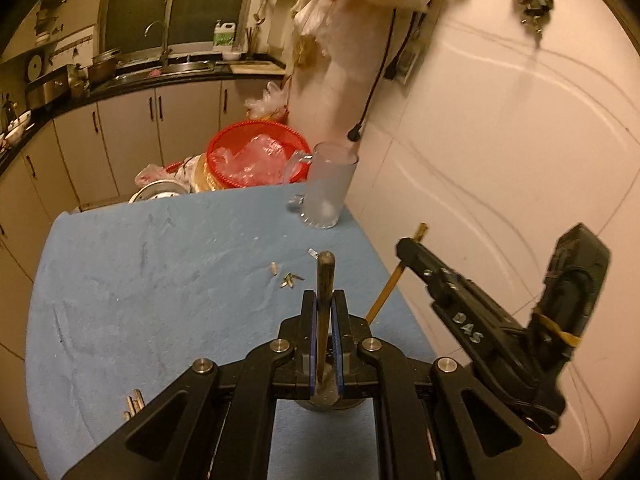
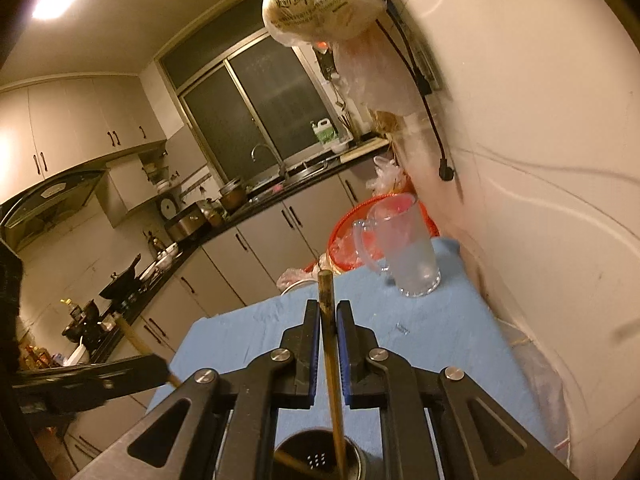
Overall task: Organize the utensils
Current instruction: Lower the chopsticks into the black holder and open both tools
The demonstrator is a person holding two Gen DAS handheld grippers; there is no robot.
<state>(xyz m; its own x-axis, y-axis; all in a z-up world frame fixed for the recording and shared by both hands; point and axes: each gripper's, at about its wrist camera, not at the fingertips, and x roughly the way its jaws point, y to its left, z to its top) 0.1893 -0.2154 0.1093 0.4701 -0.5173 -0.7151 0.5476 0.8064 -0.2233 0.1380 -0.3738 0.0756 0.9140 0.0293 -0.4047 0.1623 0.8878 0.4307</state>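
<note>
Left wrist view, nearest first: the left gripper (image 1: 324,304) has its blue-padded fingers (image 1: 311,336) clamped on a wooden chopstick (image 1: 325,280) that stands upright, its lower end running down toward a round metal holder (image 1: 324,402) on the blue-covered worktop (image 1: 160,280). Just to the right, the right gripper (image 1: 404,248) pinches a second chopstick (image 1: 386,290), tilted. Right wrist view shows those fingers (image 2: 314,340) together on that chopstick (image 2: 326,300), whose tip reaches into the holder (image 2: 316,458), where a perforated bottom shows. Small metal bits (image 1: 288,278) lie loose on the cloth further out. At the worktop's far edge by the wall stands a frosted glass mug (image 1: 330,188), with a red basket (image 1: 256,156) behind it.
</note>
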